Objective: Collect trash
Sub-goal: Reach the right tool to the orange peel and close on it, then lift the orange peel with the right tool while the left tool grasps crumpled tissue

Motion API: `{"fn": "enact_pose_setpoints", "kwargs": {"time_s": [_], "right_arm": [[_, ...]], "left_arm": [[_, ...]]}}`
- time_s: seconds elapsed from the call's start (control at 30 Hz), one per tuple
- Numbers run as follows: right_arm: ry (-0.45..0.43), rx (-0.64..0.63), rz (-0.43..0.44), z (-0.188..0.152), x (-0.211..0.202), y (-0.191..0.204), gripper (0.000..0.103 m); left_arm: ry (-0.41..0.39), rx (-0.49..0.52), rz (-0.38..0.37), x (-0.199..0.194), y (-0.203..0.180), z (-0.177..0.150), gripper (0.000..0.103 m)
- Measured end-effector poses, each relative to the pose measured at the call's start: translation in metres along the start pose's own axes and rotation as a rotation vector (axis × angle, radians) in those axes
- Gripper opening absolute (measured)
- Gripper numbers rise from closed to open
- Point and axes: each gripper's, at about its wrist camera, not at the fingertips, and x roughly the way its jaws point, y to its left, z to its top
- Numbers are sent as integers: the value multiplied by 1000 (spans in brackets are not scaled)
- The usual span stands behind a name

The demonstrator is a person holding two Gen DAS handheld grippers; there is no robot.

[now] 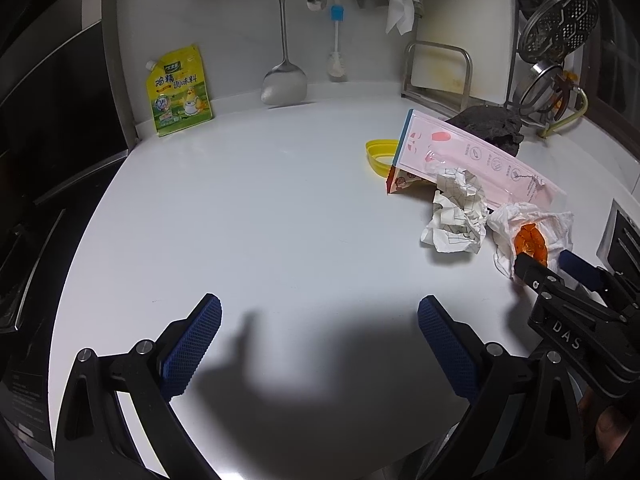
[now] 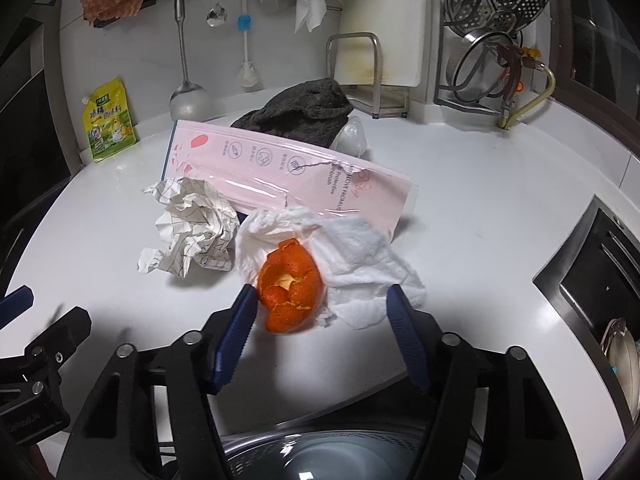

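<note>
Straddling the orange peel [image 2: 291, 285] with the right gripper [image 2: 320, 308] spread wide, peel lying on a white tissue [image 2: 360, 256] just right of the crumpled checked paper [image 2: 192, 224], and hovering the left gripper [image 1: 320, 328] gaping, holding nothing, well left of that peel.

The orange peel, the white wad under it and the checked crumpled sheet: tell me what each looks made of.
Orange peel: citrus rind, dimpled and slightly glossy outside, with pale pith in the curled-in middle. White wad: soft tissue or paper towel, matte, with limp quilted folds. Checked crumpled sheet: stiffer paper, holding sharp creases, thin grid lines printed on it. The open right gripper brackets the peel.
</note>
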Motion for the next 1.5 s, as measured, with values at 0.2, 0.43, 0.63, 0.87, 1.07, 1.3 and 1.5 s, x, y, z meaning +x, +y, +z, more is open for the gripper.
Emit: {"fn": "enact_pose_setpoints", "kwargs": {"time_s": [0.2, 0.43, 0.63, 0.87, 1.07, 1.3, 1.5], "right_arm": [[-2, 9, 43, 0, -3, -3, 25], [-27, 70, 127, 1, -16, -23, 20], [-41, 112, 216, 2, -25, -41, 20], [-46, 127, 260, 1, -26, -59, 20], [-68, 157, 291, -2, -30, -70, 20], [-75, 182, 314, -2, -32, -79, 20], [-74, 197, 322, -3, -30, -86, 20]], "left_arm": [[7, -6, -18, 4, -7, 5, 97], [4, -31, -46, 10, -18, 14, 97], [-4, -31, -71, 17, -35, 25, 97], [4, -22, -75, 25, -52, 33, 97], [23, -9, -66, 35, -63, 36, 97], [43, -20, -63, 51, -72, 42, 97], [53, 1, -49, 62, -83, 47, 96]]}}
